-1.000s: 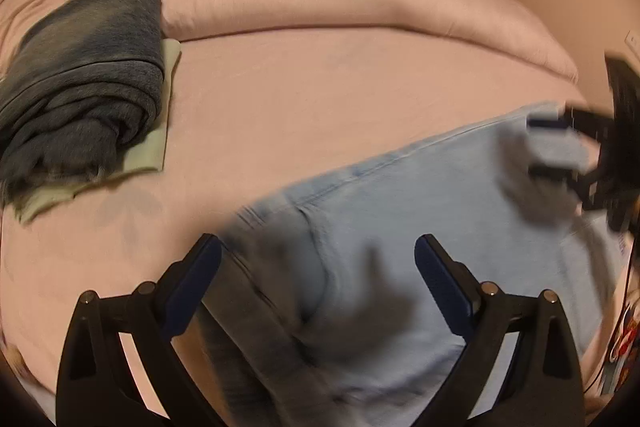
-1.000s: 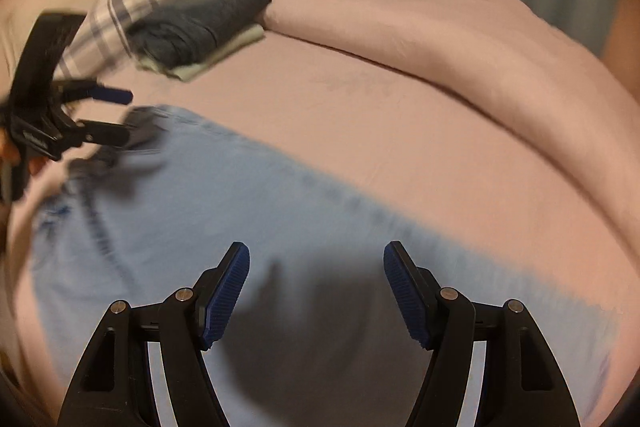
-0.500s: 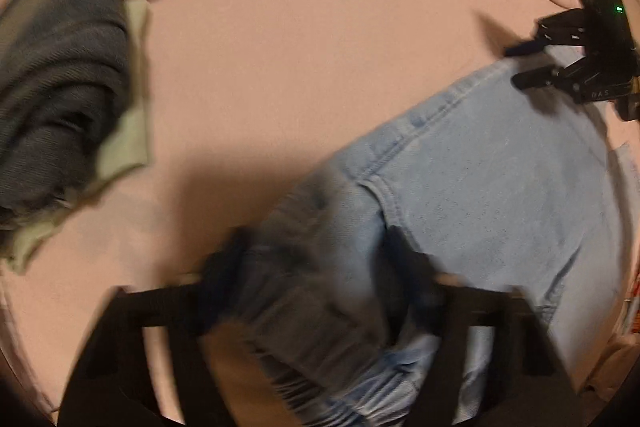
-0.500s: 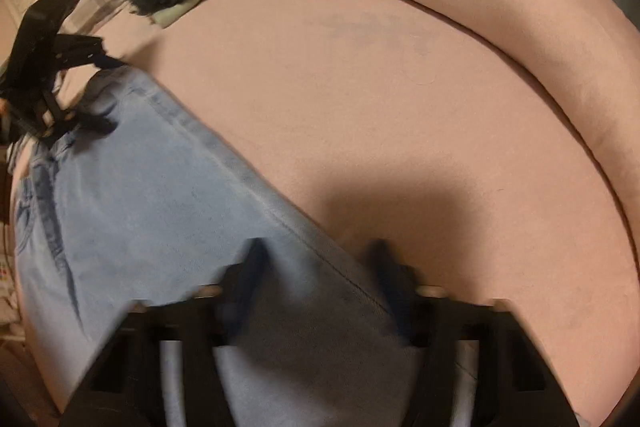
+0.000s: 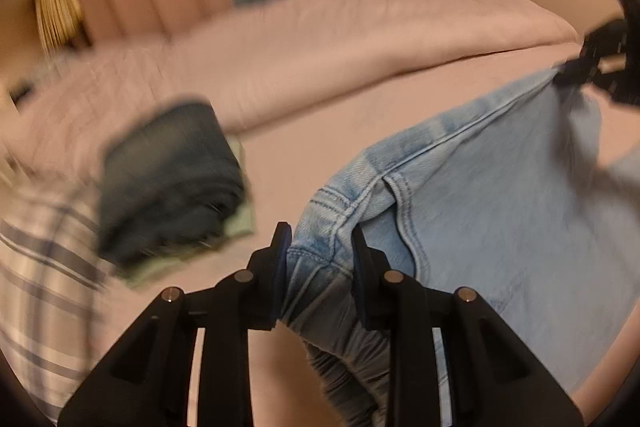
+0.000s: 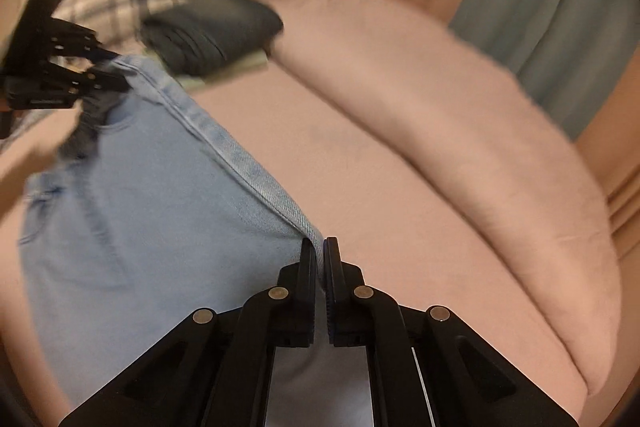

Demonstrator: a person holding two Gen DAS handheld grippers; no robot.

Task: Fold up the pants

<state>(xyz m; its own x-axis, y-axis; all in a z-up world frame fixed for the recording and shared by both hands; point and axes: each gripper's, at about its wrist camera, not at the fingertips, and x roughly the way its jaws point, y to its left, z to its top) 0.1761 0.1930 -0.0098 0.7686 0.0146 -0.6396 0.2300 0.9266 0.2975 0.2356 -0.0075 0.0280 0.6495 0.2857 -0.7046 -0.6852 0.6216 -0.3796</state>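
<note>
across the pink bed [image 5: 352,131], a rolled pink duvet [image 6: 460,131] lies along the far edge, with curtains behind it. light blue pants [image 5: 500,211] are stretched over the middle of the bed between the two tongs, their seamed top edge pulled taut. toward the bed's far left corner sits a folded dark garment [image 5: 168,179] on a pale green cloth [image 6: 244,65] (both blurred), beside a plaid fabric [image 5: 36,267]. the left gripper [image 5: 320,251] has just been closing and now pinches a bunched wad of the pants at the pocket end, jaws narrowed onto the denim. the right gripper [image 6: 319,259] has just been closing too; its jaws are nearly together, clamped on the thin seam edge of the pants at the other end.
</note>
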